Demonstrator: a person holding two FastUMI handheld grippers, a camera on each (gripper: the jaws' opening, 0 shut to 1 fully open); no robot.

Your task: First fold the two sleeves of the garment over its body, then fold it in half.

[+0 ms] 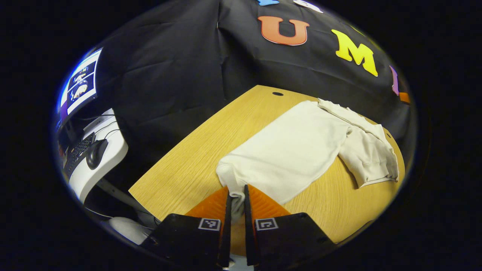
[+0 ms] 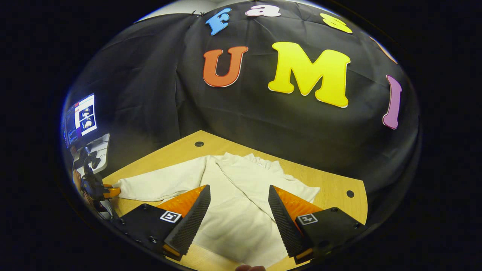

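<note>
A cream long-sleeved garment (image 2: 241, 222) lies flat on the wooden table (image 2: 331, 184). One sleeve (image 2: 263, 180) lies folded across the body. The other sleeve (image 1: 282, 146) stretches out sideways toward my left gripper (image 1: 236, 191), which is shut on its cuff (image 1: 237, 201) near the table's edge. That gripper (image 2: 109, 192) also appears in the right gripper view, at the far left end of the outstretched sleeve. My right gripper (image 2: 239, 188) hovers open above the garment's body, with nothing between its fingers.
To the left, past the table's edge, a white side desk (image 1: 113, 158) carries a keyboard and a mouse (image 1: 96, 152), with a lit monitor (image 1: 79, 84) above. The table has small cable holes (image 2: 350, 194) near its corners. Black cloth walls close in behind it.
</note>
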